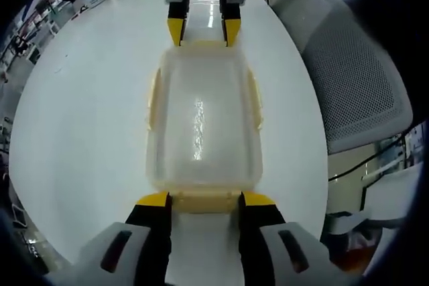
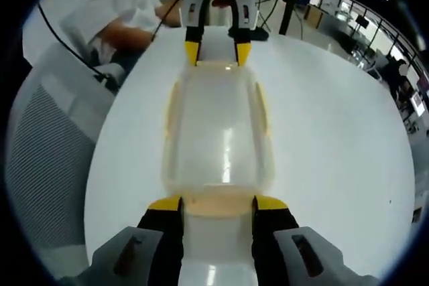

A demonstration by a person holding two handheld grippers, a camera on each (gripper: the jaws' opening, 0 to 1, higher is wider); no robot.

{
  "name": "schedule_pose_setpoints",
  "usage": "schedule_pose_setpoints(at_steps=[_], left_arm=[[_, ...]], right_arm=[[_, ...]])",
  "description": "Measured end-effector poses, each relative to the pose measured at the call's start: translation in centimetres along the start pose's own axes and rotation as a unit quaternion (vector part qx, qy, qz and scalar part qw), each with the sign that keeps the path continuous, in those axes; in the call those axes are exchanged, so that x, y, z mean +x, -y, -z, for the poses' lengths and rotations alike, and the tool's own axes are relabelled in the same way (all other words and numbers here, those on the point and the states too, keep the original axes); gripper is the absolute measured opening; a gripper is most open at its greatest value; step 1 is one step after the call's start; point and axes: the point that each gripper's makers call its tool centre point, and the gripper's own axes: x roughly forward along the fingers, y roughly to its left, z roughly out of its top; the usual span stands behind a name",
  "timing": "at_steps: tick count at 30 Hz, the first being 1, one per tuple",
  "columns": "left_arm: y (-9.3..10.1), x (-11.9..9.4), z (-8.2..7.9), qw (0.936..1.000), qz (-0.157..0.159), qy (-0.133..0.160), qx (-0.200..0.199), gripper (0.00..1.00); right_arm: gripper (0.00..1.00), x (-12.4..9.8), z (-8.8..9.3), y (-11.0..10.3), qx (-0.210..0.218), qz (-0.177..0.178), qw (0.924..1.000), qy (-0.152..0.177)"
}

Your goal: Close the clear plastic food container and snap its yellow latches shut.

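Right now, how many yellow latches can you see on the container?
4. On the container: near-end latch between the left gripper tips, far-end latch at the right gripper, and side latches along the long edges.

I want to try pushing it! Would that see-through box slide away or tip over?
The clear container looks empty, so it is probably light. It sits low and flat on the smooth white table, so it would likely slide, not tip. Its glossy lid looks slippery.

In the left gripper view the container lies mid-frame on the table, left gripper below, right gripper above, apparently touching its ends; chair right.
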Motion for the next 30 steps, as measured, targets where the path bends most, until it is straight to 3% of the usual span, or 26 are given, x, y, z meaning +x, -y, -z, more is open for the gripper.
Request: schedule_pose_setpoints(at_steps=[30], left_arm=[[0.1, -4.4, -2.5, 0.9999, -0.008, 0.01, 0.002, 0.38]], right_arm=[[0.38, -4.5, -1.5, 0.0, 0.002, 0.002, 0.9999, 0.01]])
